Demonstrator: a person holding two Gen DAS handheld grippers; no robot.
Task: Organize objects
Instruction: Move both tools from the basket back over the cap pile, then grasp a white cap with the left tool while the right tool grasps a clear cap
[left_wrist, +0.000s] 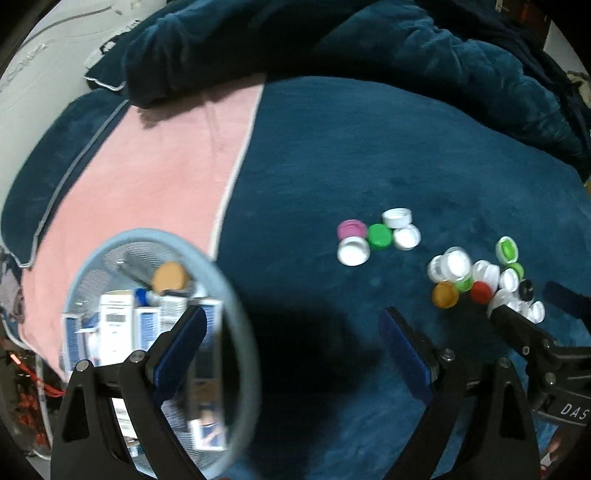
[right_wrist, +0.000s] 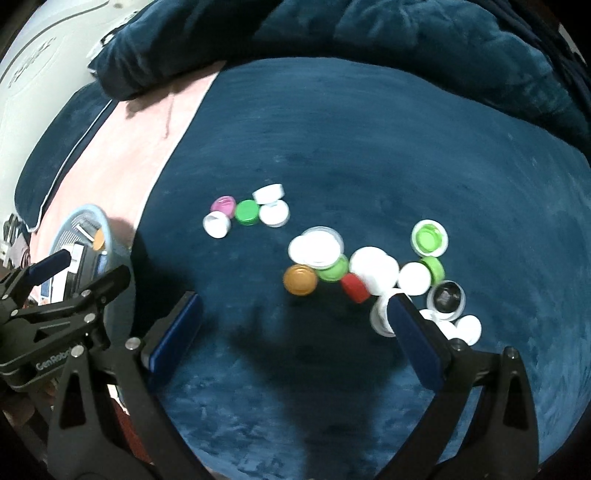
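Our right gripper is spread wide and empty, with the caps just ahead at centre-right of its frame. Our left gripper is also spread, its left finger overlapping the basket at lower left. We judge the right hand nearer the caps.

Plush teal blanket; glossy plastic caps; matt pink cloth.
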